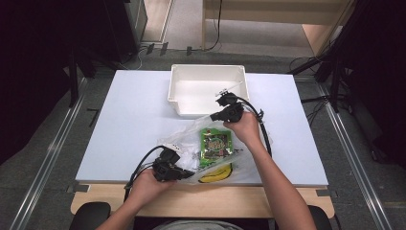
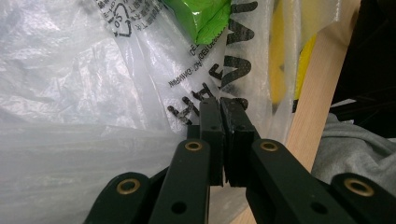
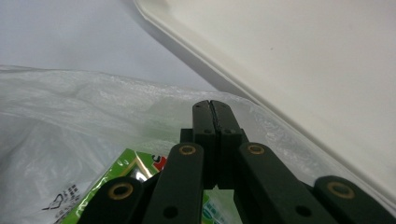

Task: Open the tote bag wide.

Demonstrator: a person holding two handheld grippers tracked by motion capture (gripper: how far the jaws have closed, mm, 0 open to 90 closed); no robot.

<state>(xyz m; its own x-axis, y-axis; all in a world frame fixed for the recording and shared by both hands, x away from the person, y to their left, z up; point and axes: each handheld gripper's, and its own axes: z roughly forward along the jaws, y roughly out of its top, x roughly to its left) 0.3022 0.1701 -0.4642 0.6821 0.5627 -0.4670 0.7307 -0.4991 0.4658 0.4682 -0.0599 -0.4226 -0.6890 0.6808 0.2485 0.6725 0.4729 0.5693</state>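
A clear plastic bag [image 1: 189,139] with black print lies crumpled near the table's front edge. Inside it are a green snack packet [image 1: 216,143] and something yellow [image 1: 215,175]. My left gripper [image 1: 186,175] is shut on the bag's near edge; in the left gripper view its tips [image 2: 220,105] pinch the printed film [image 2: 93,70] below the green packet [image 2: 205,18]. My right gripper [image 1: 216,116] is shut on the bag's far edge and holds it up beside the white bin [image 1: 174,91]. In the right gripper view the closed tips [image 3: 211,109] sit in the film [image 3: 93,107] above the packet [image 3: 135,170].
The white bin [image 3: 303,56] stands at the back middle of the pale table [image 1: 134,124] with nothing in it. A wooden strip [image 2: 317,93] runs along the table's near edge, right by my left gripper. Dark stands and cables flank the table on the floor.
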